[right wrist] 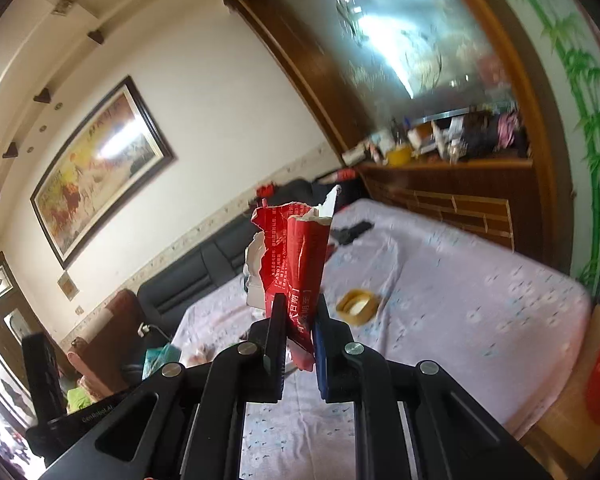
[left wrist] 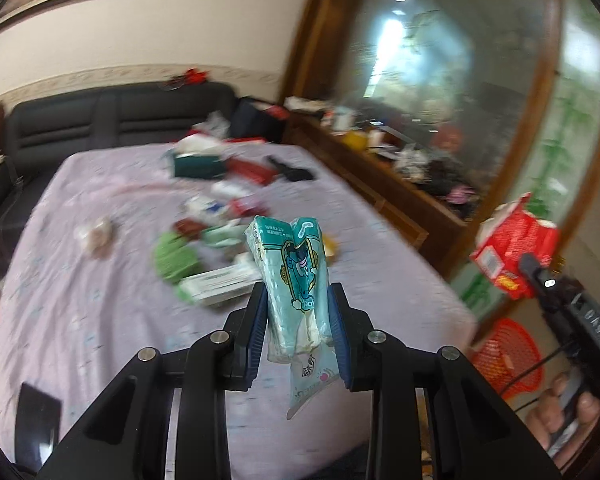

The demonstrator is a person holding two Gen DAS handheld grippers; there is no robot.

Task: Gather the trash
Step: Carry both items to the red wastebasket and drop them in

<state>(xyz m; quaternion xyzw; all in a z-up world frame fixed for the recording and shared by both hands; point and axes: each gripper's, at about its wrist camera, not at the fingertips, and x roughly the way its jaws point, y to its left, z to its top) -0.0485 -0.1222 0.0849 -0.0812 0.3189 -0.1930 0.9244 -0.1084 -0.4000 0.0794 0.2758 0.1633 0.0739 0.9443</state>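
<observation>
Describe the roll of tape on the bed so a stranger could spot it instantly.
Start at the large bed with the lilac flowered sheet. On its open stretch, just right of the right gripper, lies a flat yellowish tape ring. It lies alone there, a hollow ring, unlike the torn red wrapper.

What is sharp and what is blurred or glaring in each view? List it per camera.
Left wrist: teal tissue pack in the left gripper sharp; bed litter motion-smeared; mirror glaring. Right wrist: red wrapper in the right gripper sharp; tape roll blurred; painting washed by glare.
</observation>
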